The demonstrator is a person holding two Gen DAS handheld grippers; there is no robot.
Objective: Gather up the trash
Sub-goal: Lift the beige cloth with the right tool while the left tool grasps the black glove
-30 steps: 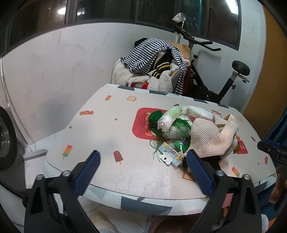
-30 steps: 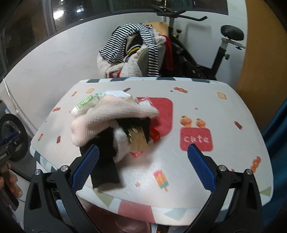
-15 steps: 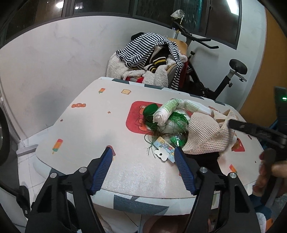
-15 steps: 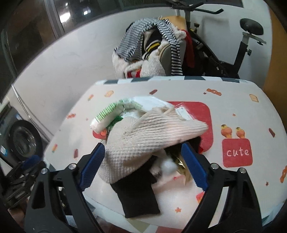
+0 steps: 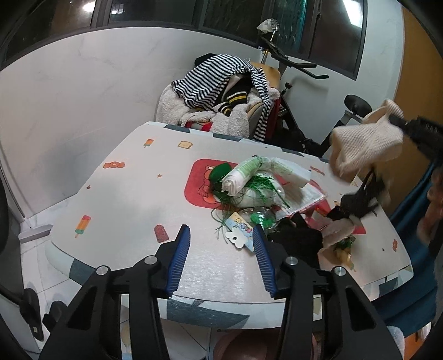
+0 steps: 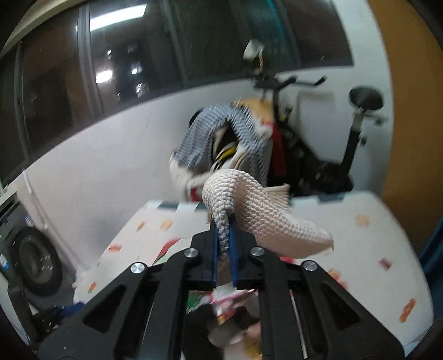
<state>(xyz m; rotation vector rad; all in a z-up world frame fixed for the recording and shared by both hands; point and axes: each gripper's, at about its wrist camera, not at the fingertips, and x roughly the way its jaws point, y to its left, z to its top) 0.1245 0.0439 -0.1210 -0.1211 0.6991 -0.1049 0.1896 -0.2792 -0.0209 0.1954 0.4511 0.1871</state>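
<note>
Lifted off the table [image 5: 133,193] since before, one cream knit cloth [image 6: 257,210] hangs clenched in my right gripper [image 6: 223,238], drooping toward four o'clock. My left gripper [image 5: 220,246] gapes, one trash pile [image 5: 257,191] at one o'clock.

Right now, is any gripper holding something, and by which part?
The right gripper pinches the cream knit cloth by a bunched edge; the left gripper holds nothing.

A white wall [image 5: 83,105] runs behind the table [image 5: 133,193], topped by dark windows [image 5: 235,19] that reflect ceiling lights. At the far side stands a chair [image 5: 265,80] heaped with clothes [image 5: 218,91], and right of it an exercise bike [image 5: 346,116]. An orange panel [image 5: 415,69] fills the right. At left, a washing machine [image 6: 33,263] sits on the pale tiled floor [image 5: 36,221].
</note>
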